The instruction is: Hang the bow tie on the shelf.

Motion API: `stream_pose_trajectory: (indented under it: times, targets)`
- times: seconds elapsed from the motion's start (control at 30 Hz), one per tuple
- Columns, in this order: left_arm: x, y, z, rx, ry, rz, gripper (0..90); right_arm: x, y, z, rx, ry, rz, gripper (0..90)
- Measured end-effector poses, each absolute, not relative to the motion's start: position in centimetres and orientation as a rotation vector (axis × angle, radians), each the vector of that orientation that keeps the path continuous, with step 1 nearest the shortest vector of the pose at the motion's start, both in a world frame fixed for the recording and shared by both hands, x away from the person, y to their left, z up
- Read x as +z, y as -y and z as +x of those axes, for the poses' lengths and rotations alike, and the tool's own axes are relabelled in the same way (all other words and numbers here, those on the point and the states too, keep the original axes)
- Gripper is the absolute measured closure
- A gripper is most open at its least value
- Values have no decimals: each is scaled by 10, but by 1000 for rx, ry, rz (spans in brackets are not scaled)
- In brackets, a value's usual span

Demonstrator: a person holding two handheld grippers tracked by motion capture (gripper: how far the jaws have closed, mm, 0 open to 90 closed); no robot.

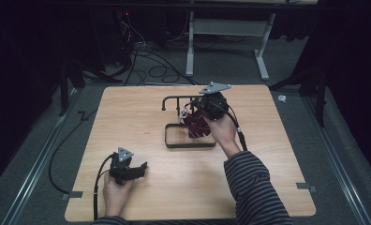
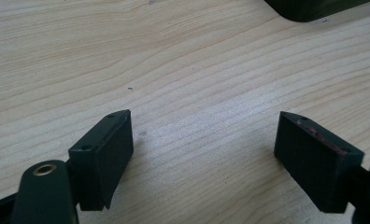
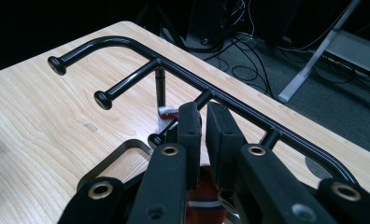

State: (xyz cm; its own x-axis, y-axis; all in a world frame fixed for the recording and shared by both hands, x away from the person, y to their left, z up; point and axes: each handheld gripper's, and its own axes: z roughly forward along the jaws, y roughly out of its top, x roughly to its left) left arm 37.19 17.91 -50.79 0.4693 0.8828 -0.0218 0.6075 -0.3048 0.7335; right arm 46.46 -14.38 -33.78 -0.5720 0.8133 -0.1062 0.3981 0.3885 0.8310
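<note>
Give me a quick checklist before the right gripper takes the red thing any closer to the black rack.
1. Right gripper gripping the dark red object: ok, jaws closed on it.
2. Rack standing upright on the table: ok.
3. Two end pegs bare: ok.
4. Left gripper open, empty, apart from the rack: ok.
5. Which part of the object is pinched: cannot tell.

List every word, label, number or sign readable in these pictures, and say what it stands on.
None can be read: no lettering shows on the wooden table, the black rack, the dark red thing at the right gripper, or the left gripper.
</note>
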Motion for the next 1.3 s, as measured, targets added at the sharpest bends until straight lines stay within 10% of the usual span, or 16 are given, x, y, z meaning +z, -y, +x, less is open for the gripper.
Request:
stream_pose_trajectory:
  times: [1.3]
  targets:
    - [-508, -178, 372, 516, -1235, 2027, 203, -326, 231, 417, 1249, -2096, 1114, 704]
